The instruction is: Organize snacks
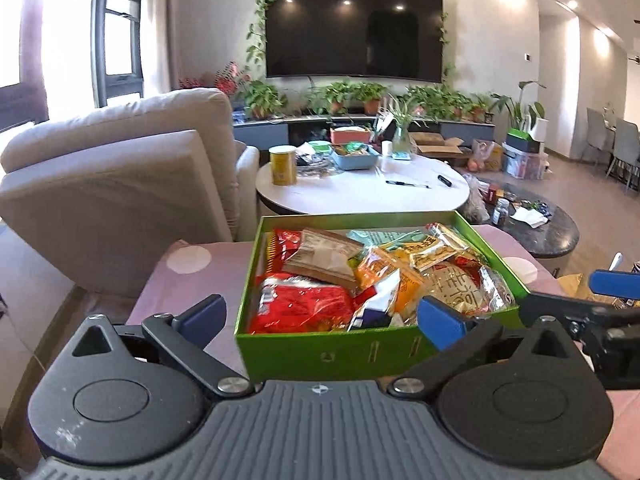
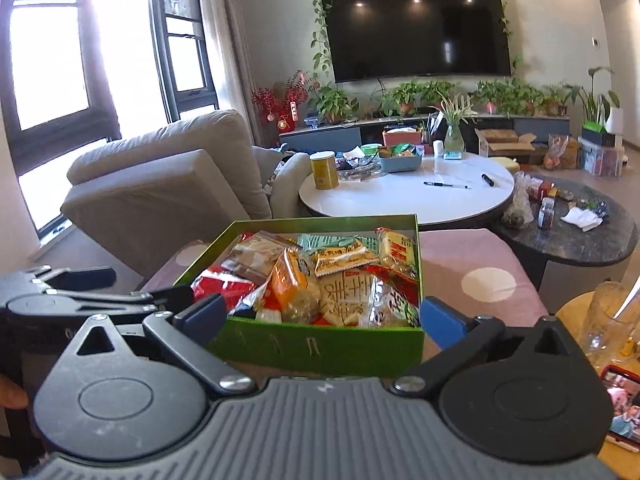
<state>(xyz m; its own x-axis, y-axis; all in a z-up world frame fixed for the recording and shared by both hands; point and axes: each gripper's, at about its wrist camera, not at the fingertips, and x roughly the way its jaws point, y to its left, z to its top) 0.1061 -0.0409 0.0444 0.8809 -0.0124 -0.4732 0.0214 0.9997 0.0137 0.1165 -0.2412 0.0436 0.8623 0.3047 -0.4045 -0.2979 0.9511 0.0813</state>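
Note:
A green open box [image 1: 340, 354] [image 2: 320, 346] sits on a pink dotted cushion [image 1: 192, 264] [image 2: 480, 264], filled with snack packets. Among them are a red packet [image 1: 304, 308], a brown packet [image 1: 324, 256], an orange packet [image 2: 288, 284] and a clear biscuit pack [image 2: 344, 300]. My left gripper [image 1: 320, 316] stands open just before the box's near wall, nothing between its blue pads. My right gripper [image 2: 322, 314] is also open and empty, at the near wall from the right side. Each gripper shows at the edge of the other's view.
A beige armchair [image 1: 120, 184] stands left of the box. Behind it is a round white table [image 1: 360, 196] with a yellow can [image 1: 283, 165] and a blue tray. A dark marble table [image 1: 548, 236] is at the right. A glass mug [image 2: 604, 320] and a phone [image 2: 622, 412] lie near right.

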